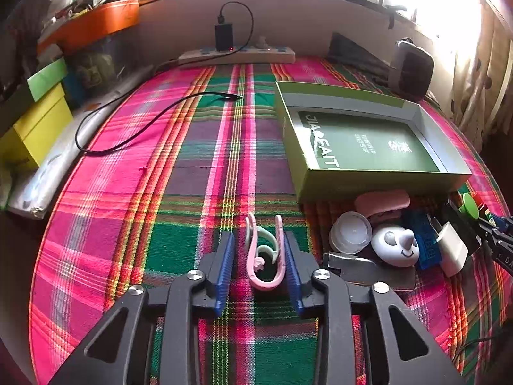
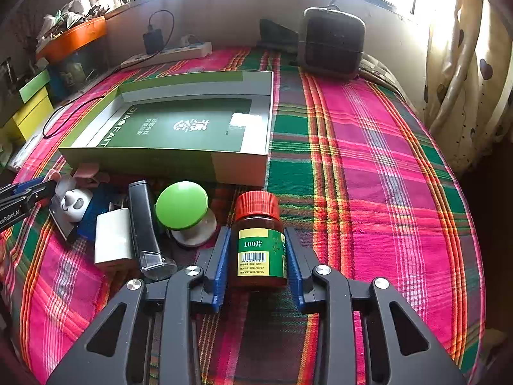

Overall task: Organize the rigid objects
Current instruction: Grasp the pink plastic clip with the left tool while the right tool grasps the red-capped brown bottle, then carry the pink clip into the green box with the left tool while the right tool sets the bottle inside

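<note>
Gripping two items at once, one per hand. Left hand-held gripper (image 1: pixel 259 256) sat over a pink clip (image 1: pixel 264 256) on the plaid cloth; the right pad touched it, the left pad stood just clear, so the clamp looked incomplete. Risk: the thin, springy clip twists or slips out on lifting. The open green box (image 1: pixel 449 166), presumably the destination, lay beyond, with loose clutter just in front of it. Right hand-held gripper (image 2: pixel 258 256) was clenched on a brown pill bottle (image 2: pixel 259 243), red-capped and upright. Risk: the smooth round body rotates in the pads, or clips the green-topped jar (image 2: pixel 181 205) nearby.
</note>
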`<state>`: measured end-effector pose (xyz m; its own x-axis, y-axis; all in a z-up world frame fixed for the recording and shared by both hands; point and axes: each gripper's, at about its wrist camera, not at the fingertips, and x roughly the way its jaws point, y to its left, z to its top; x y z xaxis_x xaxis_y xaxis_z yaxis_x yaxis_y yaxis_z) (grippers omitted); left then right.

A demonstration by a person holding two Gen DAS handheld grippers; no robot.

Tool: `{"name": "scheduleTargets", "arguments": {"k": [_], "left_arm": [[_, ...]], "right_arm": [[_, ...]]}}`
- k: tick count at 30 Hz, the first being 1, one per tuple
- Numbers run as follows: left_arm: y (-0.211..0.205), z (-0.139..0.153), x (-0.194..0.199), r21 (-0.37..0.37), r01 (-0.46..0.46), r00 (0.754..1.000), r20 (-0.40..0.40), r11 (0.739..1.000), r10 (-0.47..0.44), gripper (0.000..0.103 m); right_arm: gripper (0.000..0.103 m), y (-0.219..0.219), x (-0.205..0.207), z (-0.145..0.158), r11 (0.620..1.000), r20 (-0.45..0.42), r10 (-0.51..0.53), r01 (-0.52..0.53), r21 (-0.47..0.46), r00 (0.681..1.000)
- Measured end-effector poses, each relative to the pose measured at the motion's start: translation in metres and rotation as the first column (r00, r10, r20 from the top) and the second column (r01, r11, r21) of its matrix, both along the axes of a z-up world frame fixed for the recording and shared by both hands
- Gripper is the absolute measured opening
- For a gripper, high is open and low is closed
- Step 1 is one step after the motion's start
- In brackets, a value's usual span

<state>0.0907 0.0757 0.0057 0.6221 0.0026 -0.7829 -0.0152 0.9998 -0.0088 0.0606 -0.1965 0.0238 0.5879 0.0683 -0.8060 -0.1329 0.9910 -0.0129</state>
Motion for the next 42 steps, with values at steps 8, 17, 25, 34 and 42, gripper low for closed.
{"name": "scheduleTargets", "arguments": {"k": [8, 17, 25, 34, 42], "left_arm": [[0.001, 0.006, -0.003, -0.013, -0.001, 1.000, 0.014, 1.000, 0.001, 0.022], [0.000, 0.033, -0.006, -0.031, 0.022, 0.998, 0.061, 0.999, -0.020, 0.022], [-0.019, 0.058, 0.010, -0.040, 0.088, 0.991, 0.103, 0.995, -0.083, 0.022], [-0.040, 0.050, 0.047, -0.086, 0.136, 0.989, 0.069, 0.987, -0.130, 0.022], [-0.052, 0.035, 0.071, -0.099, 0.153, 0.988, 0.030, 0.983, -0.151, 0.022]], "right_arm": [[0.033, -0.002, -0.002, 0.002, 1.000, 0.009, -0.009, 0.009, 0.001, 1.000], [0.033, -0.008, -0.007, 0.021, 1.000, 0.050, -0.016, 0.015, 0.017, 0.999], [0.033, -0.009, 0.004, 0.049, 0.999, 0.094, 0.013, -0.017, 0.033, 0.995], [0.033, 0.000, 0.037, 0.054, 0.995, 0.078, 0.061, -0.066, 0.071, 0.995], [0.033, 0.011, 0.064, 0.044, 0.989, 0.032, 0.110, -0.112, 0.098, 0.993]]}}
